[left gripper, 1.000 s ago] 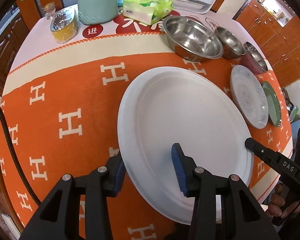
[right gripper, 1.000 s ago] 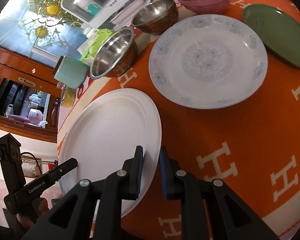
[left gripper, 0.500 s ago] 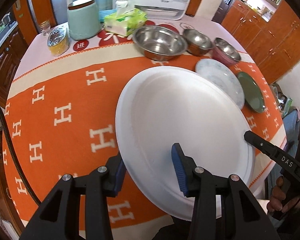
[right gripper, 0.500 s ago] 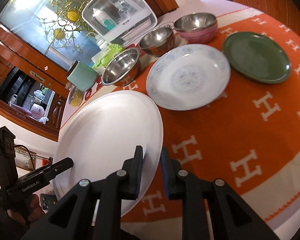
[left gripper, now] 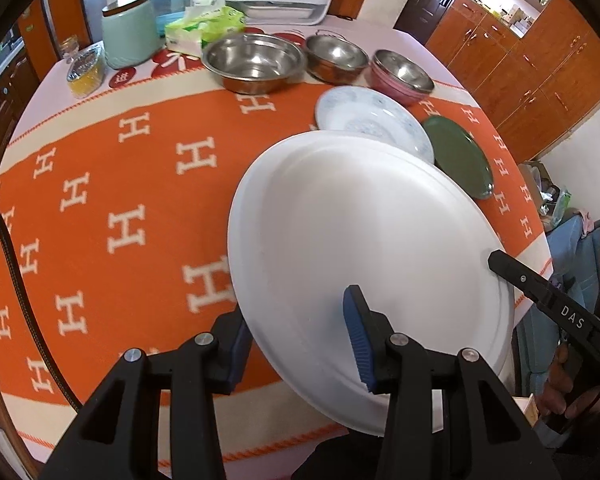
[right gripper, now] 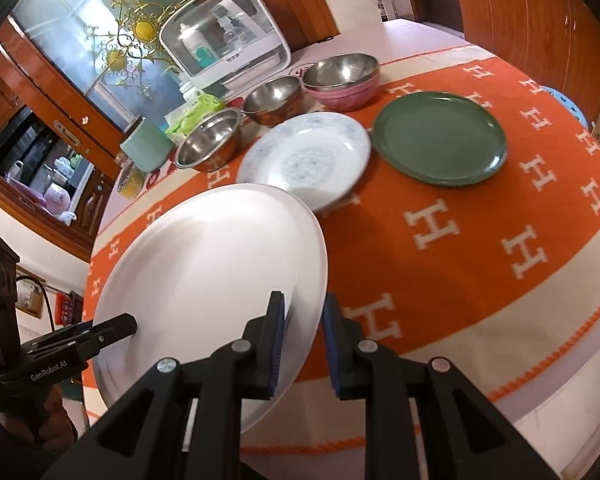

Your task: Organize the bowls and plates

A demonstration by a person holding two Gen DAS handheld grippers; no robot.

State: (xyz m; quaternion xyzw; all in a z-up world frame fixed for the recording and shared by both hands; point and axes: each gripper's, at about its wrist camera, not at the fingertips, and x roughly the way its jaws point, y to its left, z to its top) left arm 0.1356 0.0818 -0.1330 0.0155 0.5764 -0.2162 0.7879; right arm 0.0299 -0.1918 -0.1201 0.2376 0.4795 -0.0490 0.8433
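White and oval, the large plate [left gripper: 364, 240] is held clear of the orange cloth [left gripper: 112, 184] that covers the worktop, gripped at opposite edges. Its near rim is clamped between the jaws of the left gripper [left gripper: 300, 344], one blue pad above and one beneath. Its other edge is pinched between the nearly closed jaws of the right gripper [right gripper: 303, 344], seen in the left wrist view as a black finger at the plate's right rim. The far end of the plate is seen overlapping the blue-patterned plate [right gripper: 306, 158], which lies on the cloth just beside the green plate [right gripper: 438, 142]. Behind these, three steel bowls are lined up: a wide bowl [left gripper: 254, 62], a smaller bowl [left gripper: 336, 58] and a bowl nested in a pink bowl [right gripper: 346, 90].
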